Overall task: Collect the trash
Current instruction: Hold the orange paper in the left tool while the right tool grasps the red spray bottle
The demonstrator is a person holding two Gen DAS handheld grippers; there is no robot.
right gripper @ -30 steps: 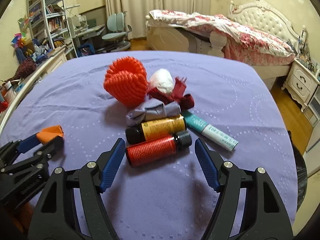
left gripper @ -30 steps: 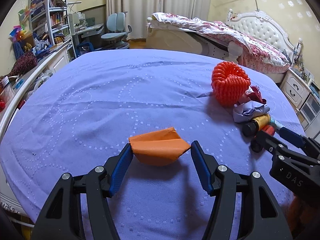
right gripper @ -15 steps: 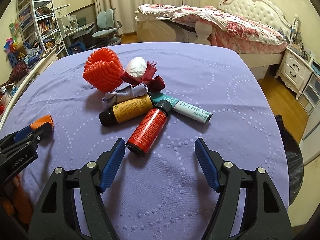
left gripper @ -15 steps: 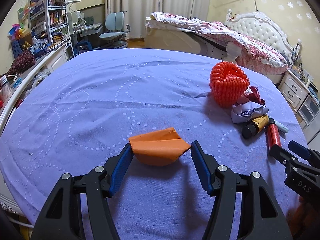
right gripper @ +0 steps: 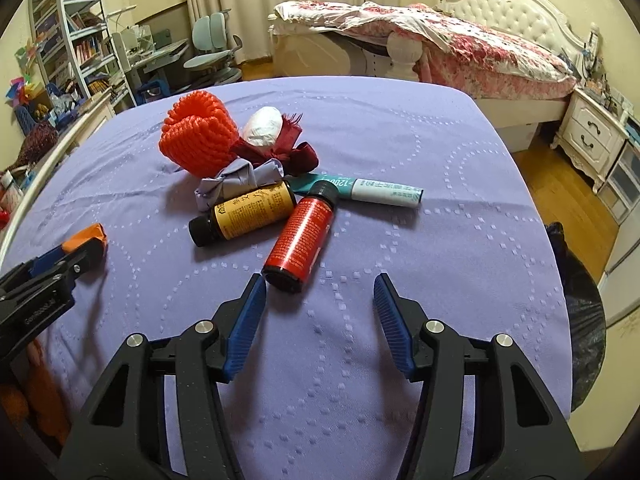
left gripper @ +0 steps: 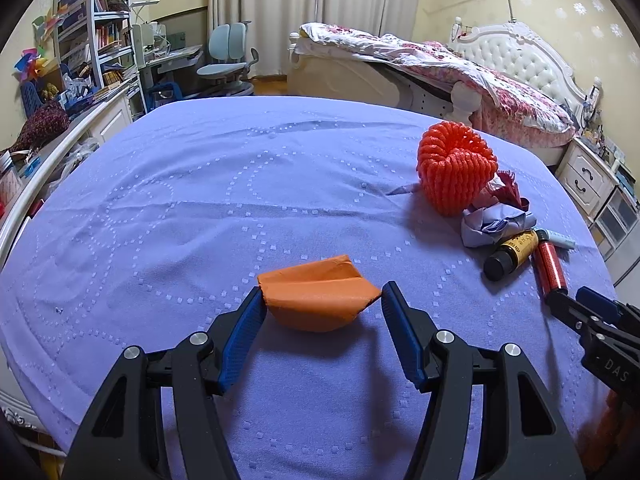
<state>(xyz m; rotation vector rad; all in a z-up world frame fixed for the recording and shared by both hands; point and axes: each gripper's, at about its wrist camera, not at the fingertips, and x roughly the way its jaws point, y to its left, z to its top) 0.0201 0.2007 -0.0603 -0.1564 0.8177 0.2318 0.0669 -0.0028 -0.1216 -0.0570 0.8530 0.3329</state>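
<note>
My left gripper (left gripper: pixel 322 300) is shut on a folded orange paper (left gripper: pixel 316 300) just over the purple tablecloth (left gripper: pixel 200 200). My right gripper (right gripper: pixel 319 284) is closing, its pads pressing on nothing. A red bottle (right gripper: pixel 304 232) lies pointing at it, its base just inside the left fingertip (right gripper: pixel 252 296). Behind that bottle lie a yellow-label bottle (right gripper: pixel 252 212), a teal and white tube (right gripper: pixel 376 190), crumpled lilac paper (right gripper: pixel 240 180), an orange foam net (right gripper: pixel 196 140), a white wad (right gripper: pixel 262 126) and dark red cloth (right gripper: pixel 296 156).
A black bag (right gripper: pixel 580 320) hangs off the table's right edge. Bare cloth spreads to the left and far side of the pile. Beyond the table stand a bed (right gripper: pixel 460 44), a desk chair (left gripper: pixel 224 64) and shelves (left gripper: pixel 92 40).
The red bottle has swung from lying crosswise to pointing at my right gripper, which has shifted sideways and narrowed its jaws. My left gripper and the orange paper have not moved.
</note>
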